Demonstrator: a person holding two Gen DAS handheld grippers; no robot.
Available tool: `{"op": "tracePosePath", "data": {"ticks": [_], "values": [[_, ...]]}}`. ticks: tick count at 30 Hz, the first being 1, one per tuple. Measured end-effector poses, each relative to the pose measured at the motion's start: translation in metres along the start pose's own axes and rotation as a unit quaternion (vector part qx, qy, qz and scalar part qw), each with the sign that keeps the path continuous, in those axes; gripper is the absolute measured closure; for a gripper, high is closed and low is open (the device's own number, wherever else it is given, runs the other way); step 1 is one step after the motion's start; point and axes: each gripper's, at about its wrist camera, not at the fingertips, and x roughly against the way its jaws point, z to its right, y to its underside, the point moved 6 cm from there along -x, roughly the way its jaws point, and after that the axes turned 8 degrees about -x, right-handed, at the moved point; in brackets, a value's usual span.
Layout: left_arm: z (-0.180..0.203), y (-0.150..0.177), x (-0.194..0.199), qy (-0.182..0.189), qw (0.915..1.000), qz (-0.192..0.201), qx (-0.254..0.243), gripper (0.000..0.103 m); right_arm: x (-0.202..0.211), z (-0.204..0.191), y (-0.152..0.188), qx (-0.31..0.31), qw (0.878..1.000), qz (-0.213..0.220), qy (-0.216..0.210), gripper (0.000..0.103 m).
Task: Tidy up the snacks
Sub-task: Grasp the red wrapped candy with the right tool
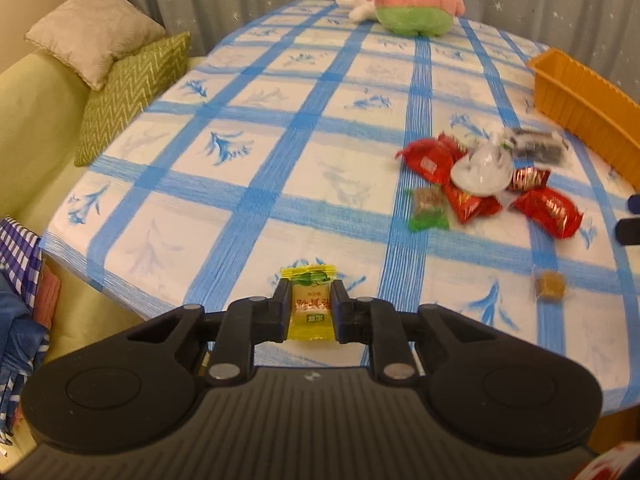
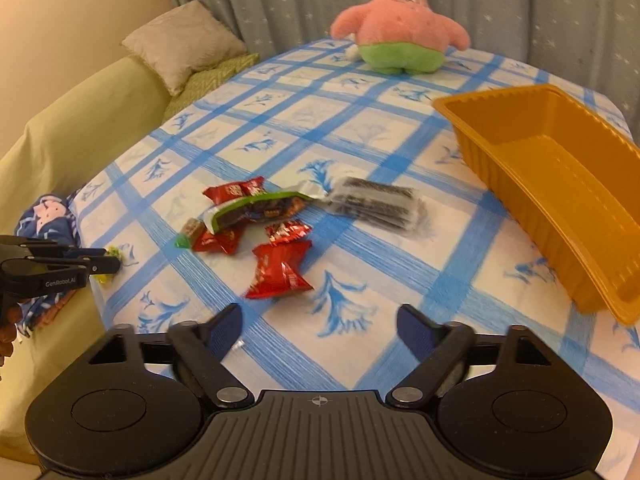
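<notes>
My left gripper point(image 1: 310, 292) is shut on a yellow-wrapped candy point(image 1: 310, 306), held above the near-left edge of the table. It also shows at the left of the right wrist view point(image 2: 108, 266). My right gripper point(image 2: 320, 320) is open and empty above the tablecloth, just short of the snack pile. The pile holds red packets point(image 2: 278, 270), a dark biscuit pack point(image 2: 376, 204) and a green-edged bar point(image 2: 256, 210). In the left wrist view the pile point(image 1: 480, 184) lies to the right, with a small brown candy point(image 1: 551, 285) nearer. An empty orange tray point(image 2: 500, 148) stands at the right.
A blue-checked cloth point(image 1: 280, 140) covers the round table. A pink and green plush star point(image 2: 400, 32) sits at the far edge. A green sofa point(image 2: 80, 120) with cushions point(image 1: 132, 80) is to the left, with blue fabric point(image 1: 16, 280) by the table's near edge.
</notes>
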Motion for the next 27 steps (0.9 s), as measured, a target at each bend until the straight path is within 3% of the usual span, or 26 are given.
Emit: {"op": "tracePosePath", "data": {"ticks": [9, 18, 21, 27], "values": [[0.006, -0.027, 0.022, -0.008, 0.9995, 0.027, 0.014, 0.085, -0.030, -0.024, -0.026, 0.032, 0.999, -0.002, -0.024, 0.045], [0.019, -0.036, 0.024, -0.007, 0.9995, 0.026, 0.015, 0.085, -0.068, -0.027, -0.026, 0.048, 0.998, -0.042, -0.007, 0.060], [0.024, -0.036, 0.026, -0.003, 0.9995, 0.025, 0.016, 0.085, -0.070, -0.025, -0.021, 0.048, 0.998, -0.049, -0.011, 0.070], [0.038, -0.039, 0.030, 0.004, 0.9996, 0.024, 0.012, 0.085, -0.059, -0.021, -0.017, 0.046, 0.998, -0.045, -0.024, 0.077]]}}
